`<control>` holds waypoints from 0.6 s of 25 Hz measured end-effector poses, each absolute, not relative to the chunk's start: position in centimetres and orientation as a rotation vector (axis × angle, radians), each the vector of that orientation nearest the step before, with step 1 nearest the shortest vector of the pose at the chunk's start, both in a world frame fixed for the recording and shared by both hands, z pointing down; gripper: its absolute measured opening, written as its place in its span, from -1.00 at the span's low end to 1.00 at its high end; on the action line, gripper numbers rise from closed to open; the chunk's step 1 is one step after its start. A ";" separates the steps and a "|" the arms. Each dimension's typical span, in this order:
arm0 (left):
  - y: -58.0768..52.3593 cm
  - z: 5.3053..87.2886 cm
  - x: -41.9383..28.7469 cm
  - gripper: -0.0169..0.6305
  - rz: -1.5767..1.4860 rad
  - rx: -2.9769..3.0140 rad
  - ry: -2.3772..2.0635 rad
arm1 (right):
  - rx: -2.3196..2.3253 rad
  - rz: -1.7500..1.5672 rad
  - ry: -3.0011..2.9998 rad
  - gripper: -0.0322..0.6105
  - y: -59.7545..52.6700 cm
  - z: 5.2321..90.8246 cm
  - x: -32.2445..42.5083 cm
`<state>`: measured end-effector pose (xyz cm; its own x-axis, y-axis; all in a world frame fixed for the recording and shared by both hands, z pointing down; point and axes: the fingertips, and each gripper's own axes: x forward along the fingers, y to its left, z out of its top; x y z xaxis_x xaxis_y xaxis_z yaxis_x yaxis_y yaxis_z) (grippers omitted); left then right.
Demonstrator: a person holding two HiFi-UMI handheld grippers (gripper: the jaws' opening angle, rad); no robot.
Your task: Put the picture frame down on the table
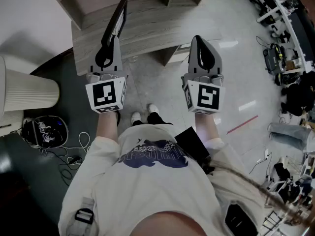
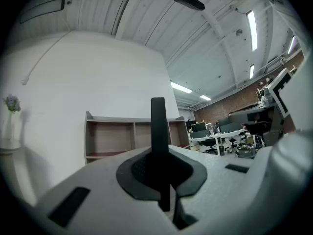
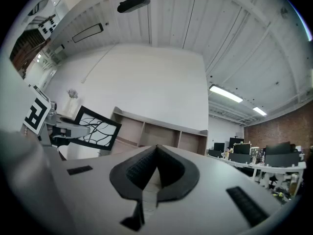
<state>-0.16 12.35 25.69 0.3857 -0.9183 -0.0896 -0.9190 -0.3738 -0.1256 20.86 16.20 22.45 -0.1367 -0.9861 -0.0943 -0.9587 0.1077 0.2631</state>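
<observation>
A black picture frame (image 1: 118,17) stands edge-on in the head view, held by its lower edge in my left gripper (image 1: 113,41), which is shut on it. It hangs over the near part of the wooden table (image 1: 152,18). In the left gripper view the frame (image 2: 158,126) is a thin dark upright bar rising from between the jaws of the left gripper (image 2: 160,168). The right gripper view shows the frame's face (image 3: 96,127), white with black branch lines. My right gripper (image 1: 197,39) is shut and empty, level with the left one, over the table's front edge.
A white ribbed cylinder (image 1: 24,90) stands at the left, with a small dark device and cables (image 1: 44,132) on the floor near it. A wooden shelf unit (image 2: 132,138) lines the wall ahead. Office desks (image 2: 220,136) and floor clutter (image 1: 290,58) lie to the right.
</observation>
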 end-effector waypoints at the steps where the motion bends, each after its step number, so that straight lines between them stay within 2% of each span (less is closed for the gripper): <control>1: 12.4 25.6 -0.1 -0.90 0.006 -2.482 1.661 | 1.990 -0.403 -2.259 -0.91 16.3 22.3 20.9; 15: 12.5 26.2 0.6 -0.89 -0.008 -2.496 1.655 | 1.978 -0.437 -2.224 -0.91 17.0 22.6 21.5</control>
<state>0.55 12.55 26.25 0.3923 -0.9167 -0.0763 -0.9159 -0.3816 -0.1248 21.51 16.99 22.60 -0.1302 -0.9873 -0.0914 -0.9485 0.0971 0.3016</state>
